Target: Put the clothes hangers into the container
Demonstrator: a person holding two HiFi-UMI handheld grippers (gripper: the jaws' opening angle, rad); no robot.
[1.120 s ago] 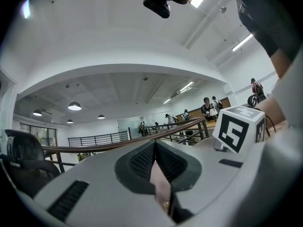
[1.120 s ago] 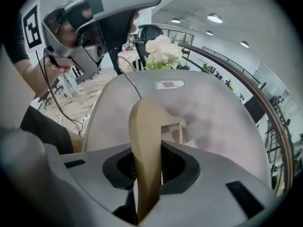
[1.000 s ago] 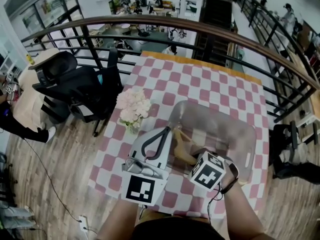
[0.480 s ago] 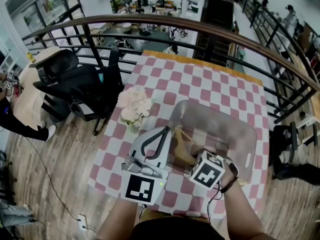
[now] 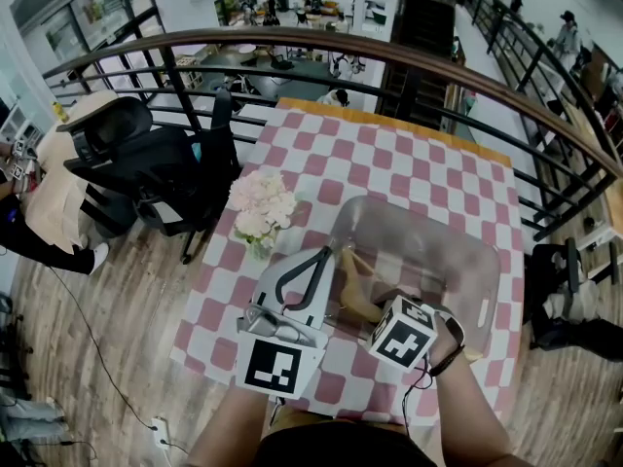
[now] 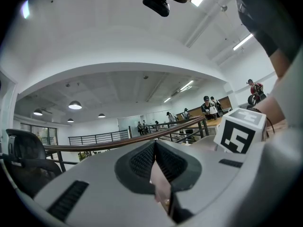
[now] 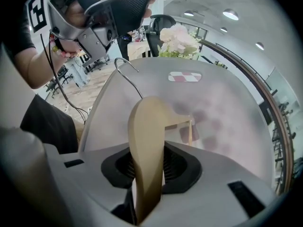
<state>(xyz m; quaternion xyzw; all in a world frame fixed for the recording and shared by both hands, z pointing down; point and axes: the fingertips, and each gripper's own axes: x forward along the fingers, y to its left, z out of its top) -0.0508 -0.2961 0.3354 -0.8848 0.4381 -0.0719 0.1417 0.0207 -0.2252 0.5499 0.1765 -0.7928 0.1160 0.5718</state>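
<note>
A wooden hanger (image 5: 355, 285) with a metal hook (image 7: 127, 67) lies tilted inside the clear plastic container (image 5: 419, 212) on the checked table. My right gripper (image 5: 375, 311) reaches over the container's near rim. Its pads hold the hanger's (image 7: 147, 126) broad end, and the jaws are opening. In the right gripper view the right gripper (image 7: 147, 148) looks into the container (image 7: 222, 103). My left gripper (image 5: 326, 253) hovers at the container's left edge, shut and empty. In its own view the left gripper (image 6: 155, 143) points up at the ceiling.
A vase of pale flowers (image 5: 259, 207) stands on the table left of the container. A black railing (image 5: 292, 42) curves round the table's far side. A black office chair (image 5: 146, 163) stands on the wooden floor at the left.
</note>
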